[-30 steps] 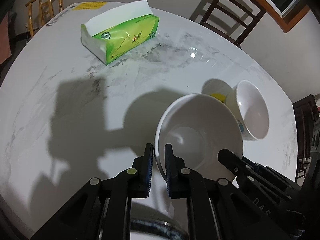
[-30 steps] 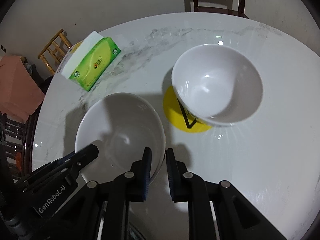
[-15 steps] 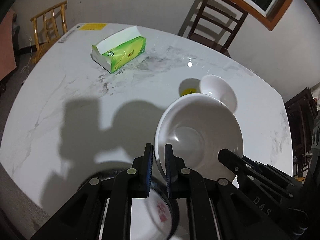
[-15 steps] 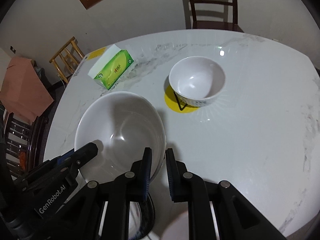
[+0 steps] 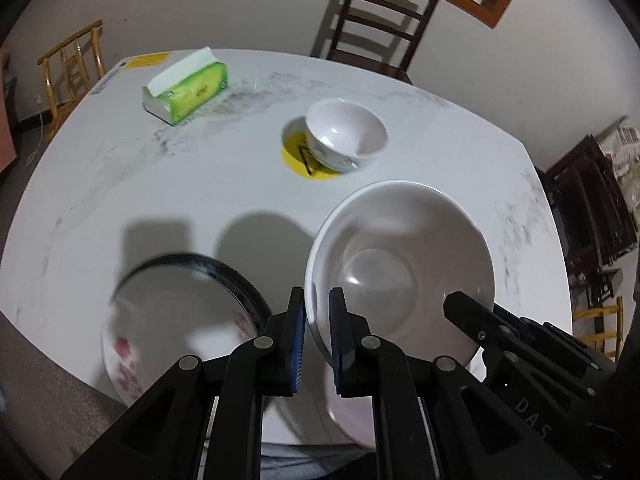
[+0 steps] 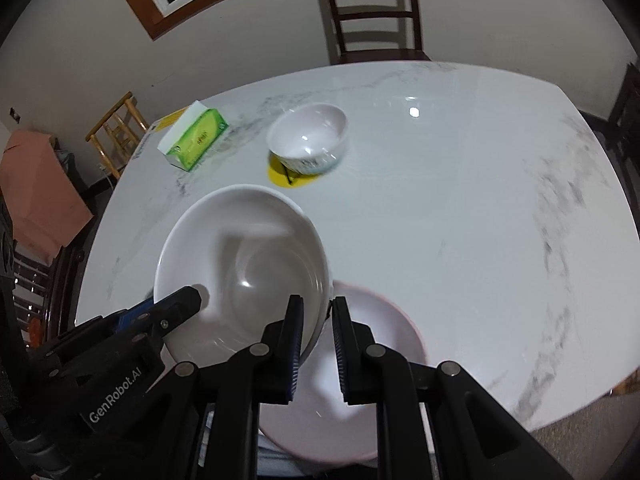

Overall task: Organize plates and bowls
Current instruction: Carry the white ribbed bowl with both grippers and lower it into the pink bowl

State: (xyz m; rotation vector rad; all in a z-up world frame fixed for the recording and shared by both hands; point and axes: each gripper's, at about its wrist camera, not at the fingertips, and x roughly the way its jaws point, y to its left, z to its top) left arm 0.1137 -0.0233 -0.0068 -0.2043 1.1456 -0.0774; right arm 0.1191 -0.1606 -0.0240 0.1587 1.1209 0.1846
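Note:
Both grippers hold one large white bowl (image 5: 400,264) above the table's near edge. My left gripper (image 5: 318,320) is shut on its left rim. My right gripper (image 6: 318,328) is shut on its right rim; the bowl also shows in the right wrist view (image 6: 240,268). A small white bowl (image 5: 344,138) sits on a yellow round mat (image 5: 298,158) mid-table, also in the right wrist view (image 6: 308,142). A floral plate with a dark rim (image 5: 168,320) lies below left. A pale pink plate (image 6: 376,380) lies below right.
A green tissue box (image 5: 186,88) lies at the far left of the white marble table (image 5: 160,184). A dark wooden chair (image 5: 376,20) stands behind the table, a yellow chair (image 5: 72,68) at the far left. Dark furniture (image 5: 592,208) stands right.
Both grippers have lifted the large white bowl up and drawn it back toward the near edge. The small bowl now looks farther away, and the two plates have come into view below.

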